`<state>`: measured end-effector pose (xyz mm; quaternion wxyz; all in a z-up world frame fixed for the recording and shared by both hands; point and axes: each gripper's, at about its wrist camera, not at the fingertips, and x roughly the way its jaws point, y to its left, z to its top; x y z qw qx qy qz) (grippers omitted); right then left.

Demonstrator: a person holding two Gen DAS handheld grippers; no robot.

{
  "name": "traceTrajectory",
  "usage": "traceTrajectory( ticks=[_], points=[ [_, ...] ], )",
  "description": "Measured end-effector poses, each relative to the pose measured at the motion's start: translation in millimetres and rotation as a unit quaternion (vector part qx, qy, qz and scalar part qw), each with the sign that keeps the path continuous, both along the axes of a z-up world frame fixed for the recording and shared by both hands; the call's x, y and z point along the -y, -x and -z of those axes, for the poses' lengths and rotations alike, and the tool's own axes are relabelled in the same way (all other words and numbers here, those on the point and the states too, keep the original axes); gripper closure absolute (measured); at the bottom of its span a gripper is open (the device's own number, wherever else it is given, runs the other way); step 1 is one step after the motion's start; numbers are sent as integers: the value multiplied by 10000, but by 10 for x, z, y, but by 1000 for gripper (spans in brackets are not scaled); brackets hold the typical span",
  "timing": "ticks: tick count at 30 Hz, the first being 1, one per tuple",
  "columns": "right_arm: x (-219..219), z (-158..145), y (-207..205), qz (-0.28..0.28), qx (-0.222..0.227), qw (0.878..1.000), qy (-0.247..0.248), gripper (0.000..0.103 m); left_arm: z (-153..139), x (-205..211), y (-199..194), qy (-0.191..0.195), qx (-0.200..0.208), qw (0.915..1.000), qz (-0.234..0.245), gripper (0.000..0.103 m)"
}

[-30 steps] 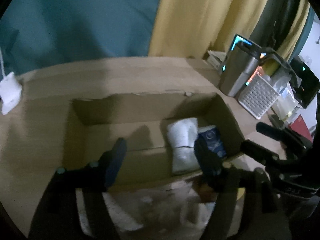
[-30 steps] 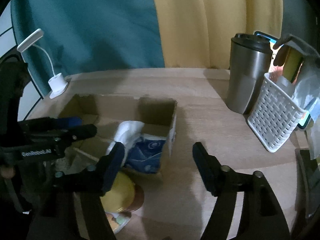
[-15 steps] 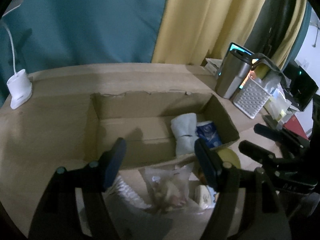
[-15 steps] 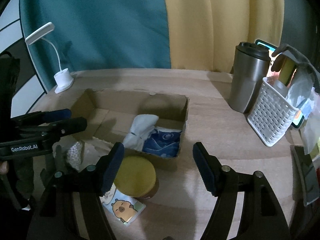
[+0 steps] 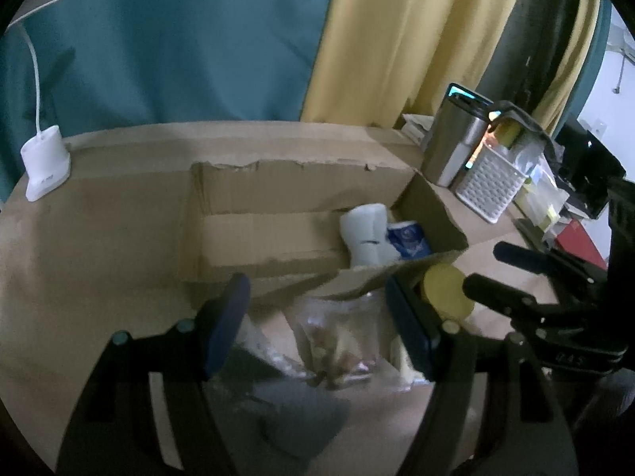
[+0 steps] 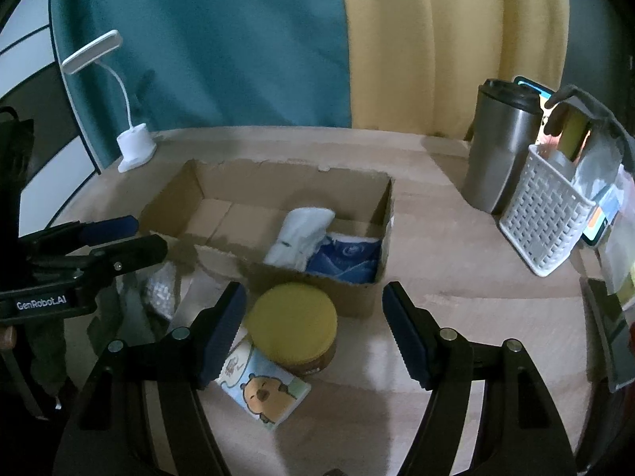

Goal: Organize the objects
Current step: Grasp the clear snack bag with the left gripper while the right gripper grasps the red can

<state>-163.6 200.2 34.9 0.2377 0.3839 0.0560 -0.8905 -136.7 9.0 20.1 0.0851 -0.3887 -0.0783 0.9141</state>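
Jaws of both the left gripper and right gripper gape empty, having drawn back from the cardboard box; yellow-lidded jar waits at its 6 o'clock wall.

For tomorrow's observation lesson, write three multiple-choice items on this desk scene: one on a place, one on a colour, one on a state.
1. Where does the round yellow-lidded jar stand?
A. inside the box
B. outside the open brown cardboard box, at its near wall
C. in the basket

2. What colour is the small bendy-necked desk lamp?
A. white
B. red
C. black

3. How do the right tongs stand?
A. shut on the jar
B. shut, holding nothing
C. open, holding nothing

Key: B, the jar sits on the table before the box; A, base and head are white; C, fingers spread, nothing between them.
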Motion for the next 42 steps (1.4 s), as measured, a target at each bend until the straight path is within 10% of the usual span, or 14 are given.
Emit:
traceTrajectory(
  ticks=[42],
  points=[
    [131, 467, 86, -242, 403, 9989, 19, 29, 385, -282, 46, 316, 519, 9978, 264, 31]
  ],
)
